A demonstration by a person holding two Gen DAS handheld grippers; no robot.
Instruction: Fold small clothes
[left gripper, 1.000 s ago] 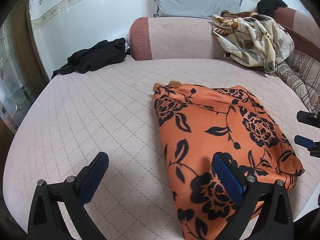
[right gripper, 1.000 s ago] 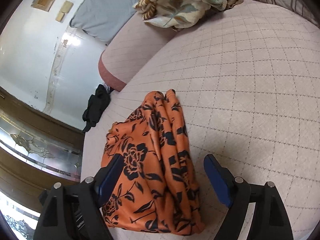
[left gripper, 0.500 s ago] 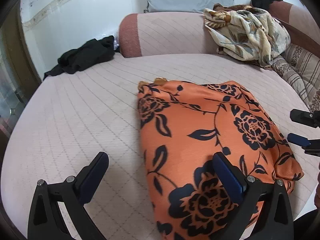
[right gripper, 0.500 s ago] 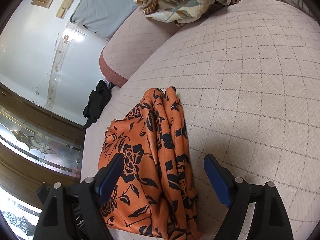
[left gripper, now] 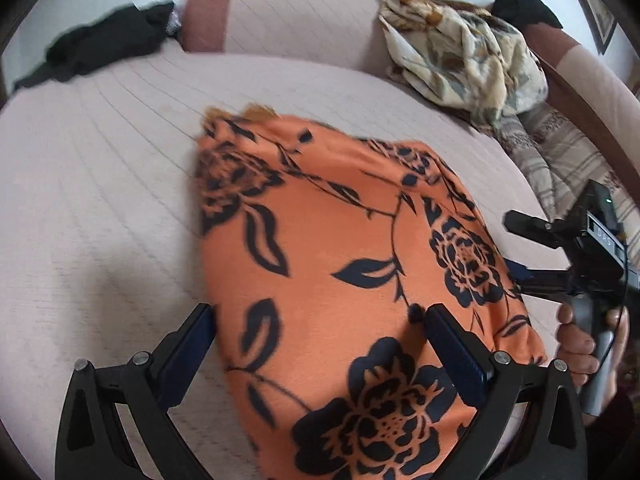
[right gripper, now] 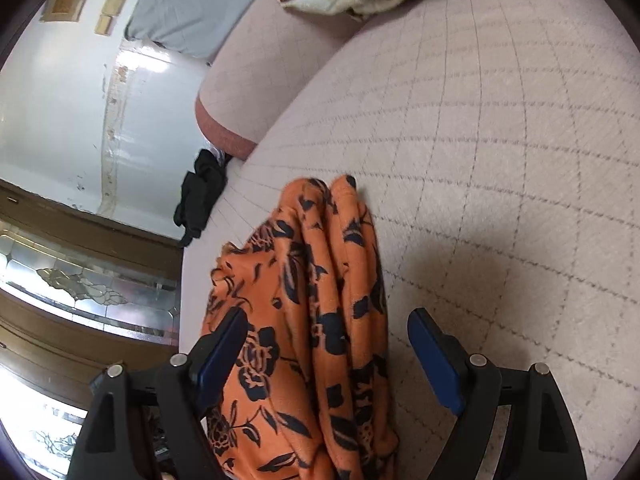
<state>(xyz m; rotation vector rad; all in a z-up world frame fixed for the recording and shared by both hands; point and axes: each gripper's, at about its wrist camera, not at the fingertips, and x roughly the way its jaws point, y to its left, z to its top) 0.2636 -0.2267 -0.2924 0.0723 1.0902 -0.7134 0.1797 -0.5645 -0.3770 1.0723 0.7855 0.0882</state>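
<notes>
Quilted pink bed (left gripper: 100,184) fills a room with pale walls. An orange floral garment (left gripper: 352,264) lies folded near the bed's front edge. Left gripper (left gripper: 320,336) and right gripper (right gripper: 324,332) each straddle it, jaws apart. Bare quilting spreads on both sides. Only the right wrist view shows a stained-glass panel (right gripper: 88,292).

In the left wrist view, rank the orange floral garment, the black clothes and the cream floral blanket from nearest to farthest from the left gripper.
1. Orange floral garment: between the open jaws of the left gripper.
2. Cream floral blanket: far right, against the backrest.
3. Black clothes: far left corner.
The last two are close to call.
</notes>
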